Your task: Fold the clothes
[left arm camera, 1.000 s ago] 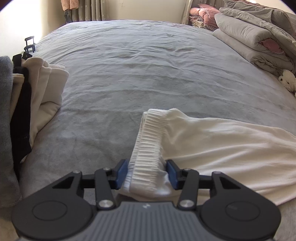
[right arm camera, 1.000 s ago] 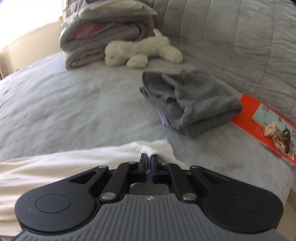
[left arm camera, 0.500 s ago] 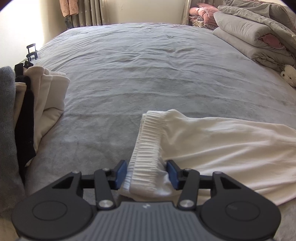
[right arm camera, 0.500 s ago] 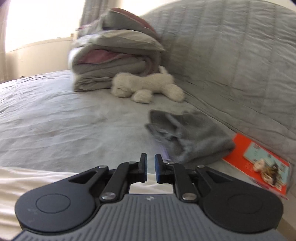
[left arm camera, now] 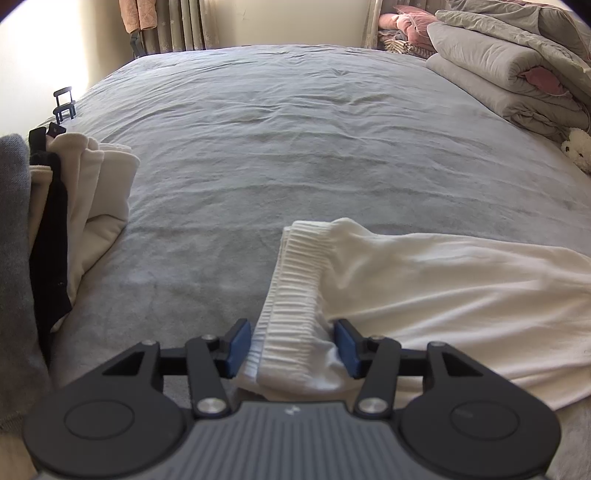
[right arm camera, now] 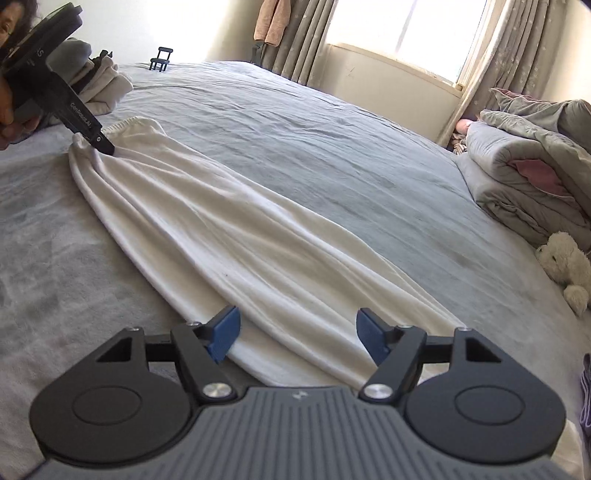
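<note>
The right tool (right arm camera: 297,334) hangs with fingers wide apart over the near hem of the white trousers (right arm camera: 229,236) stretched along the grey bed (right arm camera: 332,147), while the left tool (left arm camera: 291,345) seemingly pinches their ribbed waistband (left arm camera: 295,280), folded clothes (left arm camera: 88,192) stacked far left.

Wide bed (left arm camera: 295,147) under grey cover; bright window (right arm camera: 402,33), patterned curtains (right arm camera: 299,37); cream wall (left arm camera: 280,18); folded grey quilts (right arm camera: 528,173) stacked right.

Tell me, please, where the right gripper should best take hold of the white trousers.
Probably the hem end of the white trousers, lying flat between the open right gripper. Come from above, at the near edge, since the left gripper holds the waistband.
</note>
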Demonstrator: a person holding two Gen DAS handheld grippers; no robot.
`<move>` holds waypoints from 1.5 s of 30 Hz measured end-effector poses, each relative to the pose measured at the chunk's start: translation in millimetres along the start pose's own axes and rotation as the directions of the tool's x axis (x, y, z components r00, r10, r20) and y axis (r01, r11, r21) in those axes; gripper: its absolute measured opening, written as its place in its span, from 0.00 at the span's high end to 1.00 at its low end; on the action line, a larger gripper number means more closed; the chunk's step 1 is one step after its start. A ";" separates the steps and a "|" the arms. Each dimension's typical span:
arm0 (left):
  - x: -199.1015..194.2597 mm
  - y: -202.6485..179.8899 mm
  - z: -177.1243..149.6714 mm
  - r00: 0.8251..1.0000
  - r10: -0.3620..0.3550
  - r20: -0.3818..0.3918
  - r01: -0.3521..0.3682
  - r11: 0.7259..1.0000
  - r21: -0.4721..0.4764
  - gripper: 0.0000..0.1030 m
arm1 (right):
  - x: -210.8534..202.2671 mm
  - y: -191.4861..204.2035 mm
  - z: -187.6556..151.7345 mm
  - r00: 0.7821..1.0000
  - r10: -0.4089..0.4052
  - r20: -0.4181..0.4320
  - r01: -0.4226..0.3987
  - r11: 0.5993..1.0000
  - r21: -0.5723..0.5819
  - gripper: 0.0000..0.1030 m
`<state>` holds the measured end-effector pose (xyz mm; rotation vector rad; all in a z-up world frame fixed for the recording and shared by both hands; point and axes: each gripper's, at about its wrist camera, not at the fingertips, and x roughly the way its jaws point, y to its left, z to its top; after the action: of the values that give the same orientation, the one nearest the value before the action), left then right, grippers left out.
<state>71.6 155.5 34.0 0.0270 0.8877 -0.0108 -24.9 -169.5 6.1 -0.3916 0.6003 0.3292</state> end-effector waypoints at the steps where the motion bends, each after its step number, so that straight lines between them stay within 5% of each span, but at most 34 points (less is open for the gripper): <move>1: 0.2 -0.3 -0.1 1.000 0.001 0.000 -0.001 1.000 0.002 0.49 | 2.7 -2.1 1.2 1.000 0.008 -0.010 -0.008 1.000 0.020 0.47; 2: 0.2 -0.3 -0.5 1.000 0.001 0.000 -0.001 1.000 0.003 0.49 | 4.2 -3.7 1.6 1.000 0.014 -0.017 -0.014 0.999 0.038 0.59; 3: 0.1 -0.1 -0.5 1.000 0.000 0.000 0.000 1.000 0.002 0.49 | 4.9 -4.9 2.0 1.000 0.017 -0.024 -0.016 0.999 0.051 0.86; 7: -0.1 0.7 -0.7 1.000 -0.002 0.000 0.002 1.000 -0.001 0.49 | -2.1 -3.0 4.9 1.000 0.013 -0.012 -0.013 0.998 0.063 0.97; 17: 0.0 0.1 -0.9 1.000 0.000 0.001 0.000 1.000 0.003 0.49 | -14.8 -4.9 6.1 1.000 0.010 0.006 -0.010 0.999 0.035 0.99; 18: 0.0 0.1 -0.9 1.000 0.000 0.001 0.000 1.000 0.004 0.49 | -13.9 -3.3 4.5 1.000 0.013 0.008 -0.013 1.000 0.023 0.96; 19: 0.2 0.1 -1.0 1.000 0.001 0.002 -0.001 1.000 0.004 0.49 | -12.5 -0.6 3.0 1.000 0.012 0.007 -0.012 1.000 0.008 0.83; 24: -2.4 1.2 -2.3 1.000 -0.001 0.005 0.001 1.000 0.011 0.49 | -1.0 13.7 -1.5 1.000 -0.009 -0.010 0.008 0.999 -0.047 0.66; 26: -3.6 1.7 -2.9 1.000 -0.002 0.007 0.002 1.000 0.014 0.49 | 3.5 14.3 -1.2 1.000 -0.007 -0.020 0.007 0.999 -0.034 0.67; 28: -4.8 2.2 -3.5 1.000 -0.003 0.008 0.003 1.000 0.016 0.49 | 3.0 11.7 1.5 1.000 0.012 -0.028 -0.013 1.000 -0.018 1.00; 38: -12.8 5.8 -5.2 1.000 -0.011 0.022 0.011 1.000 0.018 0.51 | -16.0 6.5 5.7 1.000 0.016 0.027 -0.016 1.000 -0.012 1.00; 40: -15.2 6.9 -5.1 1.000 -0.014 0.028 0.014 1.000 0.013 0.50 | -13.3 11.8 3.7 0.999 0.025 0.029 -0.023 0.999 -0.042 0.83; 45: -18.4 9.7 -4.7 0.999 -0.022 0.036 0.022 1.000 0.001 0.50 | -1.9 32.7 1.7 0.999 0.034 0.003 -0.033 0.991 -0.126 0.83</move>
<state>56.5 165.2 45.5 0.0175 0.8519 -0.0323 -38.9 -140.5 0.1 -0.5027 0.5835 0.4014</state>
